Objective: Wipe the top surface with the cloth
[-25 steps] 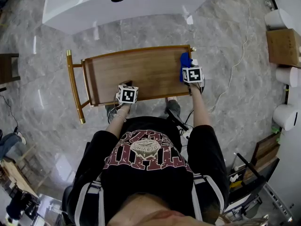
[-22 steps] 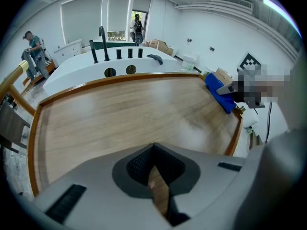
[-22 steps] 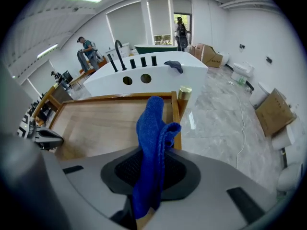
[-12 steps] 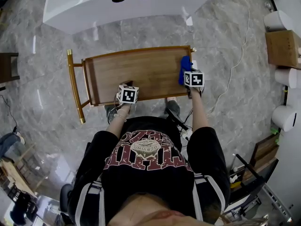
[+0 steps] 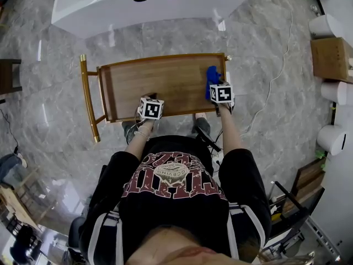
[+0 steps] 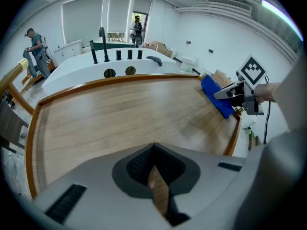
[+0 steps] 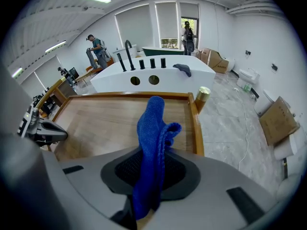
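Wooden top (image 5: 160, 84): blue cloth (image 7: 152, 123) pinched in right gripper (image 7: 148, 178).

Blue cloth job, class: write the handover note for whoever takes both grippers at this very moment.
Left gripper: shut, empty, over the near edge of the wooden trolley top.
Right gripper: shut on the blue cloth, at the top's right end by the rim.
Done: cannot tell; the wood shows no wipe marks.
To do: probably sweep the cloth leftward across the whole top.
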`<state>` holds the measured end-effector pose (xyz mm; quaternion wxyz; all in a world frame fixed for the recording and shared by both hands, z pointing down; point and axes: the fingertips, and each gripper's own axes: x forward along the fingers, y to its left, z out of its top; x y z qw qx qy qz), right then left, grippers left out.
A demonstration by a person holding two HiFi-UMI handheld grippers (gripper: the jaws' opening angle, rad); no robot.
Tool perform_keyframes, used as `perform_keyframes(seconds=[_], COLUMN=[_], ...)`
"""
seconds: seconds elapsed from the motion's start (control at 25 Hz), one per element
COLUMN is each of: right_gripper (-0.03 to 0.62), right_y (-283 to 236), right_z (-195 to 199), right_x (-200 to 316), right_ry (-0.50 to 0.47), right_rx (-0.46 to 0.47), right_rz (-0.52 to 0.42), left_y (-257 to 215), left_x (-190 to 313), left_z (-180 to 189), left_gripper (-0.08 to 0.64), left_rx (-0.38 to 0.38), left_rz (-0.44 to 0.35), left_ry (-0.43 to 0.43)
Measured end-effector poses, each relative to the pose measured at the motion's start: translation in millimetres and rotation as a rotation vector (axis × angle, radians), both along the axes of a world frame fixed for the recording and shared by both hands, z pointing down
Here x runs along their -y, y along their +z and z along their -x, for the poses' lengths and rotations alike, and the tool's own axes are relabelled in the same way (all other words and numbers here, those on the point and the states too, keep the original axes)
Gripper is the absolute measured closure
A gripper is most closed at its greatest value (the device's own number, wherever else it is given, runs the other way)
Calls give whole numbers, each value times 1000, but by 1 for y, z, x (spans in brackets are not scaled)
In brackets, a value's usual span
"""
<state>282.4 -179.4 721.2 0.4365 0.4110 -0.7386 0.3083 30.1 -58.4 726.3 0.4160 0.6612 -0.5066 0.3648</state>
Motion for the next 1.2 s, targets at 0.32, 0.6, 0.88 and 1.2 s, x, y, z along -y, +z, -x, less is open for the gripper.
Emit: perform_keyframes(seconds=[0.32, 0.6, 0.88, 1.2], right_gripper=[505, 505, 505, 505], right_y=[2, 0, 3, 3], right_z=[37, 56, 82, 100], right_x=[-15, -24, -32, -34], right_ry=[-33, -40, -81, -97], right_rx=[46, 67, 76, 88], right_rz=[10, 20, 25, 37], left_y=[0, -2, 0, 1], left_x=[-3, -6, -7, -2], left_z=[-1, 0, 3, 1], left_gripper=[512, 512, 512, 511], left_rx=[-5, -11, -7, -9], left_rz=[-10, -17, -27, -30], left_ry=[-6, -8, -2, 1])
